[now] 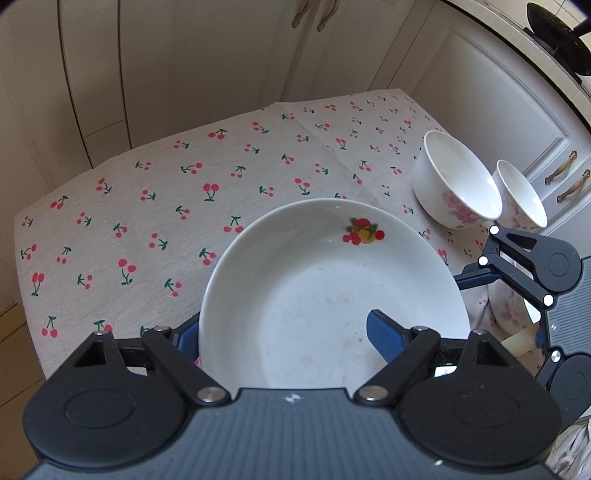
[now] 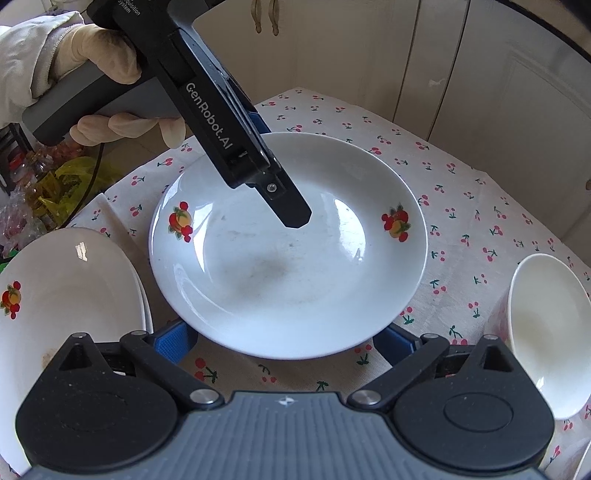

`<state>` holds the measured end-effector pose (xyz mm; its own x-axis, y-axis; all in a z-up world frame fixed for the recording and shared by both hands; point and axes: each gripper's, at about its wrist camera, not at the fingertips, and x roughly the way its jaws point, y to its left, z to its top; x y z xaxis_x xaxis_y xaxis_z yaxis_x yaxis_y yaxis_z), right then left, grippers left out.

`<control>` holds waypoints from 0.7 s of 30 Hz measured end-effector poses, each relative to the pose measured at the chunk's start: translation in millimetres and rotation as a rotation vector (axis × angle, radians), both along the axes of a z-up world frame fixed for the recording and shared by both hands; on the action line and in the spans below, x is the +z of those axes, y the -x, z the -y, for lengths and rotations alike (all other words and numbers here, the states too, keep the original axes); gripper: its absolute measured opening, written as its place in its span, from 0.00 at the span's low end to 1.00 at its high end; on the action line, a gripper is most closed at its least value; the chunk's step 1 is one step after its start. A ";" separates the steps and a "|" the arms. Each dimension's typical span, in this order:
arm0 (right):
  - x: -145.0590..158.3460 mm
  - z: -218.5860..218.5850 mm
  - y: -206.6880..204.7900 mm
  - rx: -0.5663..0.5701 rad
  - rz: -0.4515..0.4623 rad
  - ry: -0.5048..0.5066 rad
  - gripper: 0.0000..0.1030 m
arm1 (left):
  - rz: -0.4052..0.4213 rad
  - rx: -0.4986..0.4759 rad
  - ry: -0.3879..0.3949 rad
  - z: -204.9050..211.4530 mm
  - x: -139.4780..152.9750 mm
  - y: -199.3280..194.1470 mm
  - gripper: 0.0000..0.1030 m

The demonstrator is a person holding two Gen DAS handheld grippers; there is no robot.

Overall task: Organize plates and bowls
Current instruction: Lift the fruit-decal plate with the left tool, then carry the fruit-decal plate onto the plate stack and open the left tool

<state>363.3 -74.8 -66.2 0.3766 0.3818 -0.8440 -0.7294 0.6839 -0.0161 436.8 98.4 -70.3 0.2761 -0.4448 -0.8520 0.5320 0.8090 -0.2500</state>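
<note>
A white plate with fruit prints point(image 2: 288, 254) is held tilted over the cherry-print tablecloth point(image 2: 480, 229). My left gripper point(image 1: 284, 336) is shut on its rim point(image 1: 332, 288), one blue finger point(image 1: 386, 334) inside the plate and the other beneath it. In the right wrist view the left gripper point(image 2: 291, 214) reaches over the plate from the upper left. My right gripper point(image 2: 284, 341) is open and empty just in front of the plate's near edge. Another fruit-print plate point(image 2: 66, 295), stacked on more plates, lies at the left.
Two white bowls with pink flowers point(image 1: 454, 181) point(image 1: 524, 195) stand at the table's right edge, a third point(image 2: 546, 332) beside my right gripper. Cupboard doors point(image 1: 184, 66) stand behind the table. A stove with a dark pan point(image 1: 554, 33) is far right. Clutter and bags point(image 2: 55, 184) lie left.
</note>
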 end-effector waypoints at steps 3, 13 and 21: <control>3.1 4.1 0.5 -0.016 0.014 -0.008 0.99 | 0.005 -0.003 0.009 -1.1 2.8 1.5 0.85; 11.5 10.8 6.2 -0.032 0.048 -0.029 0.99 | 0.023 -0.021 0.009 5.6 6.2 5.6 0.85; 17.5 11.4 12.0 -0.022 0.080 -0.020 0.99 | 0.033 -0.025 0.019 5.1 13.8 10.0 0.85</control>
